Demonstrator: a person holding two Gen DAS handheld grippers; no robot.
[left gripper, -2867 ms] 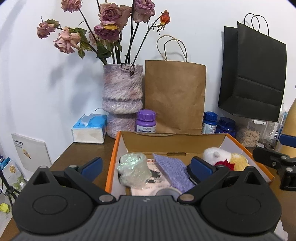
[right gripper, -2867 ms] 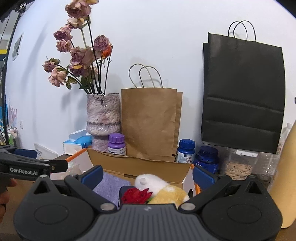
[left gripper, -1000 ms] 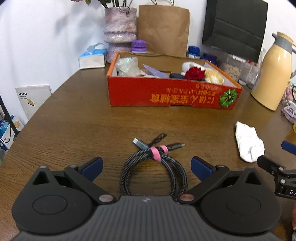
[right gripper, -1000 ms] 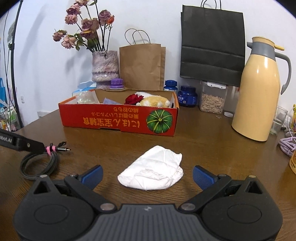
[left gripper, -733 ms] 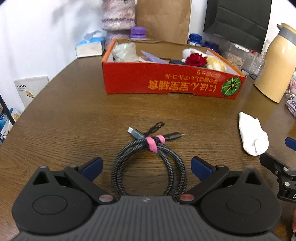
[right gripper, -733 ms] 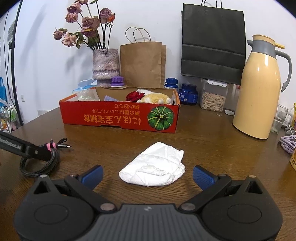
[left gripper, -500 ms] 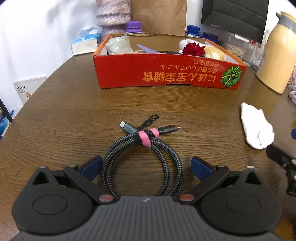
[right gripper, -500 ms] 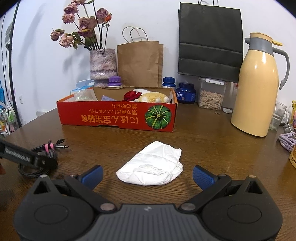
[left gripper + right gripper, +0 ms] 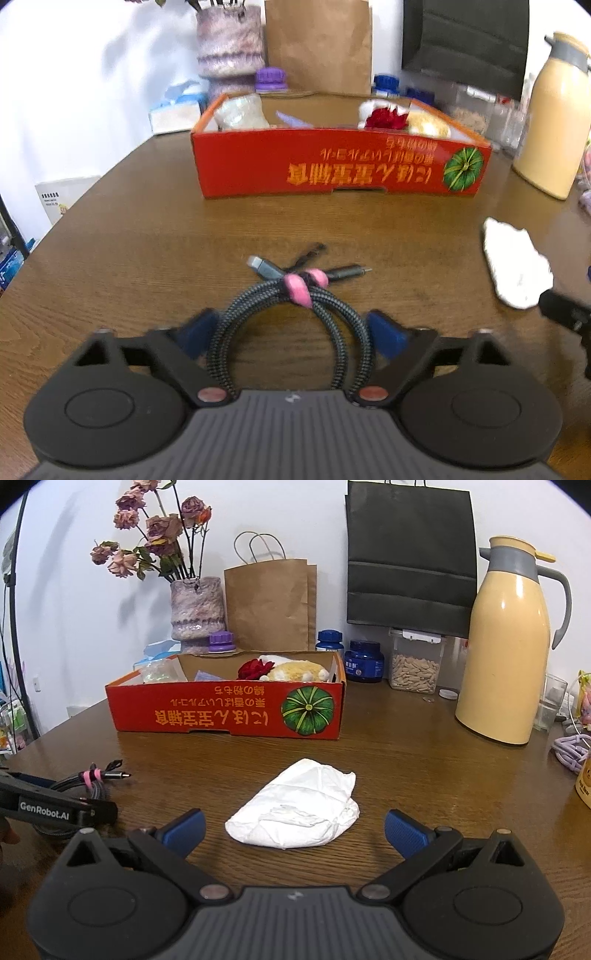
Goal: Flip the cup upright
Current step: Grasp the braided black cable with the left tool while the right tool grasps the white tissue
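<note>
Left claw (image 9: 290, 334) is held wide over a coiled cable (image 9: 291, 321) on the worktop (image 9: 147, 240). Right claw (image 9: 293, 829) is held wide, a white cloth (image 9: 295, 818) lying between its fingers. No cup is made out; a clear glass (image 9: 552, 701) is seen beside the flask (image 9: 506, 646).

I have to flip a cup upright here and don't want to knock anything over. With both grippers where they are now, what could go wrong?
No overturned cup shows in either view, so reaching blind is the first risk. The left gripper, jaws open, sits right over the coiled cable; closing or pushing forward could snag it. The right gripper, also open, faces the crumpled white tissue and might drag it along. The tall yellow thermos and the clear glass beside it could tip on a wide sweep right.
</note>
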